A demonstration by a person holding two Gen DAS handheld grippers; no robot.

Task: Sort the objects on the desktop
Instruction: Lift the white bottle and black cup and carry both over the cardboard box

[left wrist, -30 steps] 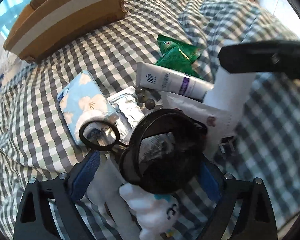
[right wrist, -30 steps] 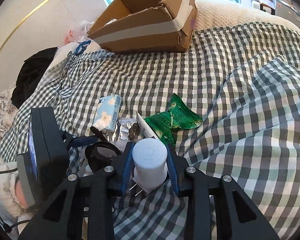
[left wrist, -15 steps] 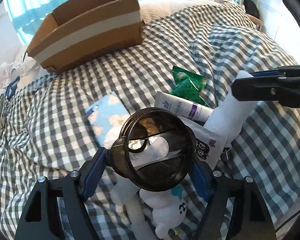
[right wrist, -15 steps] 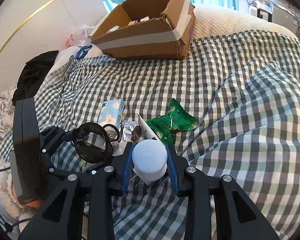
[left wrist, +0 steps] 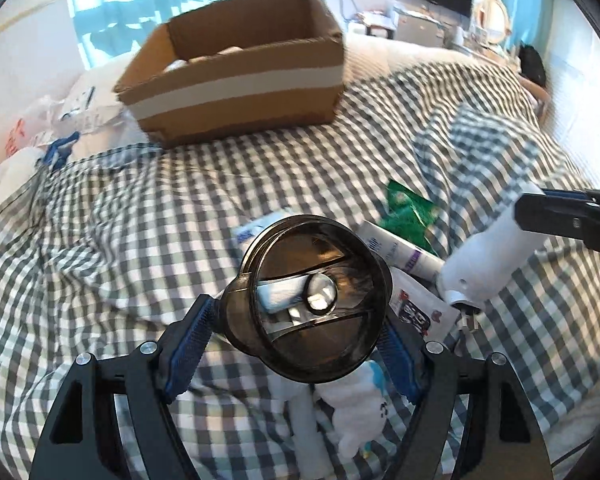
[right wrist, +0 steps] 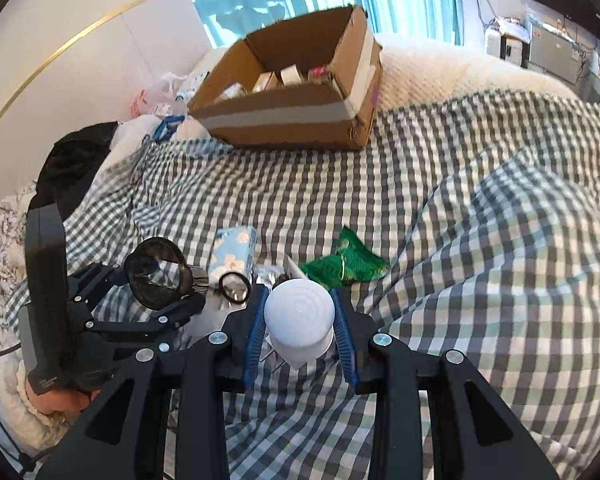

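Grippers clenched, I am holding the dark cup (left wrist: 312, 300) left and white plug-in device (right wrist: 300, 316) right, both probably bound for the cardboard box (right wrist: 296, 120).

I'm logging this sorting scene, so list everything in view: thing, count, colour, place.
Cardboard box: one, brown with a white tape band, far end of the bed, items inside.
Checked cover: one, grey and white, spread over the bed.
Dark cup: one, smoky translucent, lifted between the left tool's pads.
White plug-in device: one, white cylinder with prongs, between the right tool's pads.
Tissue pack: one, light blue with pale flowers, on the cover.
Snack packet: one, green, on the cover.
Tube: one, white with purple band, beside the packet.
Black ring: one, by the tissue pack.
Plush toy: one, white, under the left tool.
Left tool: one, black, blue pads.
Right tool: one, black, blue pads.
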